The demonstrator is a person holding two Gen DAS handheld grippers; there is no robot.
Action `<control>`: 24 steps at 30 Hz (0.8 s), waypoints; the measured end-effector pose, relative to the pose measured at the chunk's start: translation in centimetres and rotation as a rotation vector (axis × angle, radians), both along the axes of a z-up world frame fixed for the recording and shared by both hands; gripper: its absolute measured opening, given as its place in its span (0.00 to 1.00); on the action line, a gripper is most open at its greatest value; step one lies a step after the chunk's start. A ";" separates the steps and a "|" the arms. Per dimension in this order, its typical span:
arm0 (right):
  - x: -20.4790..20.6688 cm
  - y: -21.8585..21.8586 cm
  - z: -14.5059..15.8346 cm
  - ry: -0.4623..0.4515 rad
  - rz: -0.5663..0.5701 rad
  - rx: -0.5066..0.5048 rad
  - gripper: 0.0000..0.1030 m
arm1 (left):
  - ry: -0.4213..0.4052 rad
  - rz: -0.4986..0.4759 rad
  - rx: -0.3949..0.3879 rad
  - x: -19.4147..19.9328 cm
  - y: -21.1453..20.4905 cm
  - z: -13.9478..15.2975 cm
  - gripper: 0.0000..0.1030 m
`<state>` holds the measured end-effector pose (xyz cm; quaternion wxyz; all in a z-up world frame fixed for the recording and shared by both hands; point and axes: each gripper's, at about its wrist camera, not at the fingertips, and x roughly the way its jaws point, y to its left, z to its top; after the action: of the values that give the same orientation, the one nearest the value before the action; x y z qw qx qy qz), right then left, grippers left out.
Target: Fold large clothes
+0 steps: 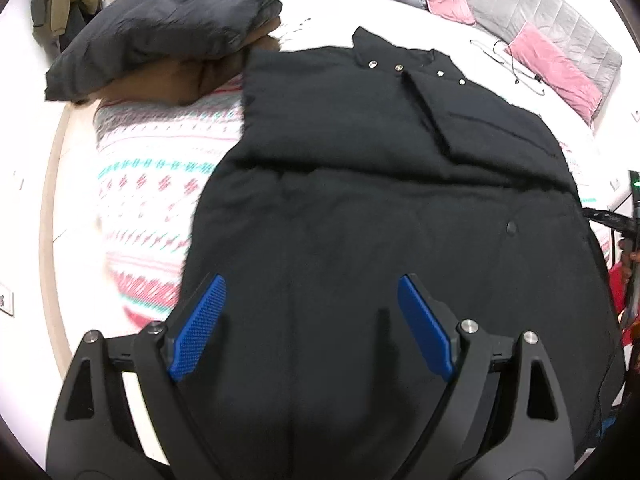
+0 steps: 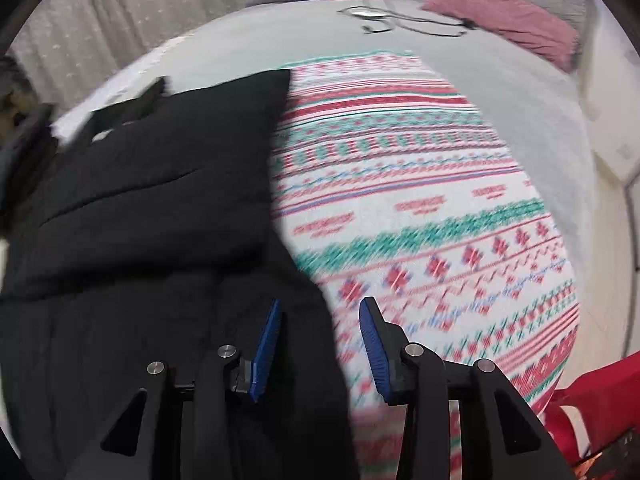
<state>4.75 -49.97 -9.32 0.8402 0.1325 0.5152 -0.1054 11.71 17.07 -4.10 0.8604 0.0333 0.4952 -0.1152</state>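
Note:
A large black padded coat [image 1: 360, 184] lies flat on the patterned blanket, collar with metal snaps at the far end, sleeves folded in over the body. My left gripper [image 1: 310, 292] is open and empty, hovering over the coat's near hem. In the right wrist view the coat [image 2: 140, 200] fills the left half. My right gripper [image 2: 318, 308] is open, its jaws straddling the coat's right edge near the hem, with nothing clamped between the blue pads [image 2: 266, 344].
A red, green and white patterned blanket [image 2: 420, 200] covers the bed. Folded dark and brown garments [image 1: 168, 36] are stacked at the far left. Pink pillows [image 1: 556, 72], hangers [image 1: 516, 60] and a grey headboard lie beyond. A red cloth [image 2: 600, 400] sits at right.

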 end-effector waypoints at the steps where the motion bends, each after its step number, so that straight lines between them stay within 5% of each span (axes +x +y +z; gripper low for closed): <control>1: -0.7 0.0 0.3 0.002 0.016 0.031 0.51 | 0.010 -0.003 0.002 -0.3 0.5 -0.2 0.85; 4: -3.1 -0.3 0.8 0.038 0.065 0.122 0.61 | 0.055 -0.009 -0.009 -1.1 2.0 -0.7 0.85; 14: -9.4 -0.8 0.6 0.115 0.110 0.414 0.63 | 0.178 -0.028 -0.052 -4.1 5.2 -2.2 0.85; 24: -14.4 2.0 0.6 0.239 0.193 0.385 0.66 | 0.292 -0.044 -0.133 -7.3 8.0 -3.8 0.85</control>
<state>-9.62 -47.94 -8.75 0.7389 0.2267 0.6316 0.0607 4.44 25.05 -7.88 0.7770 -0.0301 0.6053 -0.1705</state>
